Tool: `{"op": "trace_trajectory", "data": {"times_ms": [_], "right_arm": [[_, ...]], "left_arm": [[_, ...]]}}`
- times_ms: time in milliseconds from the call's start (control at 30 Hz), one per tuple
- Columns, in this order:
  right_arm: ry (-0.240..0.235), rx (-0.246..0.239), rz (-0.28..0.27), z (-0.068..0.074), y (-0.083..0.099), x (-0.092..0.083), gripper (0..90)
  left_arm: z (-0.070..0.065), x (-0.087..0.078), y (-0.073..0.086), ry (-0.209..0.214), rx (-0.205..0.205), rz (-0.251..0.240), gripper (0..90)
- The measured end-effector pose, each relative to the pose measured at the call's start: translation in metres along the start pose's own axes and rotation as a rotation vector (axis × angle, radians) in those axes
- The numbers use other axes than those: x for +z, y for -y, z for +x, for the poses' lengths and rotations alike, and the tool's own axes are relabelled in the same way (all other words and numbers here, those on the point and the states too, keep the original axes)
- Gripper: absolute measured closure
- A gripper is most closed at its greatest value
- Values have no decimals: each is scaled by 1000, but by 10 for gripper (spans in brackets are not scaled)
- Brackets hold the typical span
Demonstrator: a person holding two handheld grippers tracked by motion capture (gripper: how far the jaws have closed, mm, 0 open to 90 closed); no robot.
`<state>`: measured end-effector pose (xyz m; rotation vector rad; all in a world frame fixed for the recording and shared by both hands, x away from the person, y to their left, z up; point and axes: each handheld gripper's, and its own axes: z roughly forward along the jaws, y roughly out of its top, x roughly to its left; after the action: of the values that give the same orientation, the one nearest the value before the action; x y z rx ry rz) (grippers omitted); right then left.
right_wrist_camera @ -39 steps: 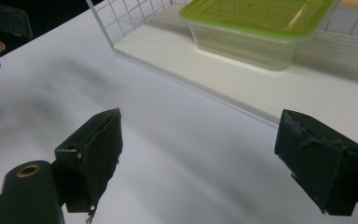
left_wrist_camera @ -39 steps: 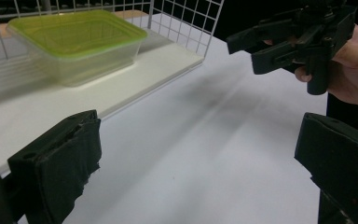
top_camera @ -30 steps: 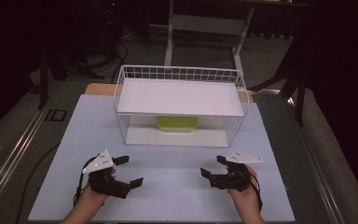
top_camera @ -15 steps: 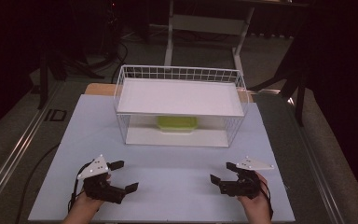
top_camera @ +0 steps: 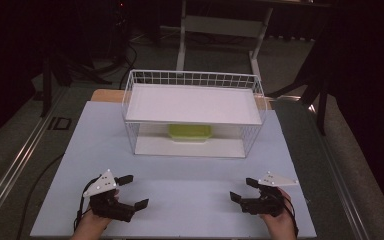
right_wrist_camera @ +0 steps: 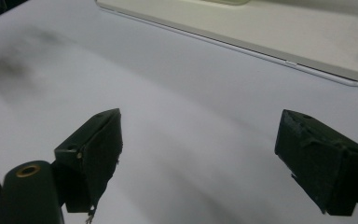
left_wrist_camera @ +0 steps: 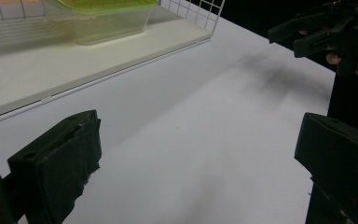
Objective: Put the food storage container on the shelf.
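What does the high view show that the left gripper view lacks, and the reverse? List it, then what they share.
High view: the whole white wire basket, its white upper shelf, the grey three-cornered plate on the left gripper. Left gripper view: close up, the see-through walls of the clear plastic container with a yellow-green lid. Shared: that container, the pale table, the left gripper and right gripper, both open.

Quick headcount of the table

Two grippers, left gripper [top_camera: 128,191] and right gripper [top_camera: 244,190], one white wire rack [top_camera: 192,80] with two shelves, and one green-lidded container [top_camera: 190,132] on the lower shelf. All on one table [top_camera: 190,200].
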<state>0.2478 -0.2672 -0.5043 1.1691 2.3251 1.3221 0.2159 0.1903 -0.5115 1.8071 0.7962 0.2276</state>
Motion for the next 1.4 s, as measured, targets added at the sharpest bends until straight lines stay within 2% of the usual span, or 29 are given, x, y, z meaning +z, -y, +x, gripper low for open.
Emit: {"op": "trace_trajectory", "data": {"times_ms": [133, 267, 500, 667, 733, 1067, 1267, 1400], "right_arm": [[-4, -7, 8, -2, 1, 3, 150], [-4, -15, 15, -3, 3, 6, 149], [-7, -39, -7, -5, 4, 7, 150], [-37, -75, -22, -3, 1, 7, 150], [-36, -96, -29, -3, 1, 7, 150], [-86, -84, -30, -3, 1, 12, 151], [-97, -82, -20, -3, 2, 15, 152], [-96, -71, -29, -5, 2, 14, 152]], "left_arm": [[1, 1, 0, -3, -7, -11, 13], [1, 0, -1, -4, 7, -14, 13], [-1, 1, 1, 12, 6, -16, 13], [-3, 0, 0, 19, 16, -27, 13], [-4, -1, 0, 20, 32, -29, 13], [-3, -1, 2, 24, 44, -40, 13], [1, -3, 2, 25, 28, -72, 13], [5, -5, 3, 14, -4, -96, 13]]}}
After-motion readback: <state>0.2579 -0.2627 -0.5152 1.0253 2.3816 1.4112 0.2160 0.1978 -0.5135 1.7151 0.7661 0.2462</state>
